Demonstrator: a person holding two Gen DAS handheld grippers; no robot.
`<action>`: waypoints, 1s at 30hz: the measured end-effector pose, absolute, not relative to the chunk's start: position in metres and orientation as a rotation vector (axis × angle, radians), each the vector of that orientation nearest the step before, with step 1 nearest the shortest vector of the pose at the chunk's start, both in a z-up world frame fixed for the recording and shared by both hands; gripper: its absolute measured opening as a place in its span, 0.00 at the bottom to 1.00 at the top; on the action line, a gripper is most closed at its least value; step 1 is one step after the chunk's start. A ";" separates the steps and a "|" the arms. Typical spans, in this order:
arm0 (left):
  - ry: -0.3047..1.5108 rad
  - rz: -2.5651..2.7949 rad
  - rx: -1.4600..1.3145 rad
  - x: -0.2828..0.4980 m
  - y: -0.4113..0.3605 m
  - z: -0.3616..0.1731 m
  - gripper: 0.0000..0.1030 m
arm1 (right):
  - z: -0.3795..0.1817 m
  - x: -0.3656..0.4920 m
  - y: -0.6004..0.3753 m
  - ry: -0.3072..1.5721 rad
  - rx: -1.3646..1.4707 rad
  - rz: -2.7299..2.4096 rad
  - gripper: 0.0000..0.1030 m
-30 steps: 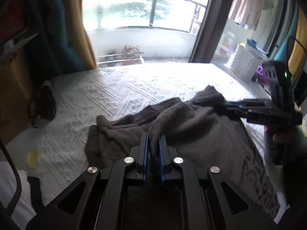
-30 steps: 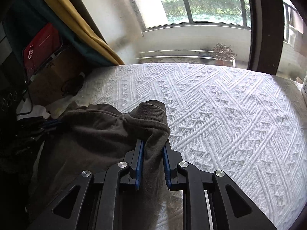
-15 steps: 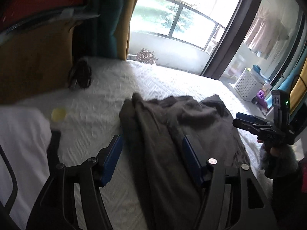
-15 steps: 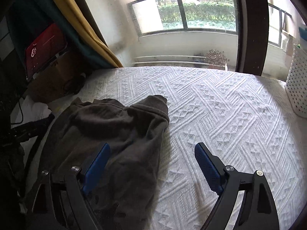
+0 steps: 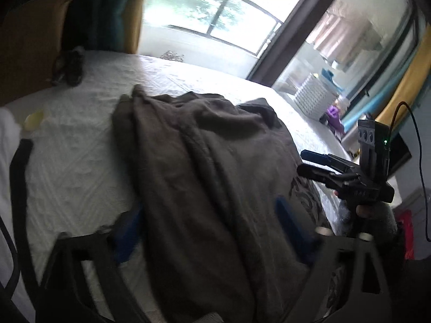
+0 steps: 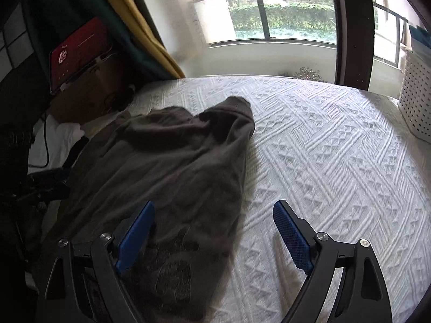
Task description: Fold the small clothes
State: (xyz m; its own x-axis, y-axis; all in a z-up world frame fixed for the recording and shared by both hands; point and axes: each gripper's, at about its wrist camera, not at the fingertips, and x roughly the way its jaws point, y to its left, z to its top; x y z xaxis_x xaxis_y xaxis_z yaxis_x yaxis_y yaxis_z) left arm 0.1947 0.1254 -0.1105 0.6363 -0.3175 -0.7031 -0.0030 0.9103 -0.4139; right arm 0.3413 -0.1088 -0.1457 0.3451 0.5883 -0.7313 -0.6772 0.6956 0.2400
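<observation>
A dark brown garment (image 5: 204, 167) with a printed front lies bunched and folded over on the white textured bedspread (image 5: 80, 156). My left gripper (image 5: 210, 215) hangs over its near part. Its jaws are opening wide, cloth lies below them, and the blue pads (image 5: 129, 228) do not press on it. In the right wrist view the garment (image 6: 175, 161) covers the left half of the bedspread (image 6: 336, 161). My right gripper (image 6: 214, 223) is open over its right edge and holds nothing. It also shows in the left wrist view, right gripper (image 5: 323, 167), in a hand.
A white laundry basket (image 6: 417, 102) stands at the bed's right edge, with a window behind the bed. A cardboard box (image 6: 89, 97) and a red screen (image 6: 78, 51) sit at the left. A dark bundle (image 5: 67, 67), a yellow disc (image 5: 33, 119) and white cloth (image 5: 8, 134) lie left of the garment.
Both grippers were shut on folds of the garment, then let go and opened wide. They have drawn back toward the near edge. The garment now rests on the bed.
</observation>
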 end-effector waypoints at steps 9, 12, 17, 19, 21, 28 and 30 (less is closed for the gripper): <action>0.955 -0.061 -0.153 0.211 0.091 -0.122 0.99 | -0.150 0.333 -0.111 0.877 -0.139 0.827 0.88; 0.949 -0.021 -0.132 0.216 0.084 -0.123 0.99 | -0.149 0.334 -0.109 0.878 -0.146 0.817 0.88; 0.945 -0.006 -0.102 0.221 0.080 -0.128 0.99 | -0.145 0.335 -0.106 0.885 -0.113 0.801 0.88; 0.937 -0.010 -0.106 0.219 0.082 -0.128 0.99 | -0.144 0.336 -0.100 0.883 -0.114 0.809 0.88; 0.933 -0.009 -0.099 0.220 0.080 -0.129 0.99 | -0.146 0.338 -0.091 0.892 -0.121 0.843 0.88; 0.925 -0.017 -0.080 0.224 0.075 -0.130 0.97 | -0.154 0.345 -0.067 0.914 -0.159 0.848 0.88; 0.916 -0.022 -0.088 0.224 0.076 -0.129 0.95 | -0.155 0.346 -0.062 0.919 -0.172 0.852 0.94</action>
State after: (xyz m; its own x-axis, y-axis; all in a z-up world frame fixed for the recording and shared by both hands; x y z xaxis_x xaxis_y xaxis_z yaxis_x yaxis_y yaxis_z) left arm 0.2239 0.0764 -0.1290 0.6090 -0.0565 -0.7912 -0.0189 0.9961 -0.0857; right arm 0.3457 -0.0620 -0.1550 0.3142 0.5731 -0.7568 -0.7115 0.6700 0.2120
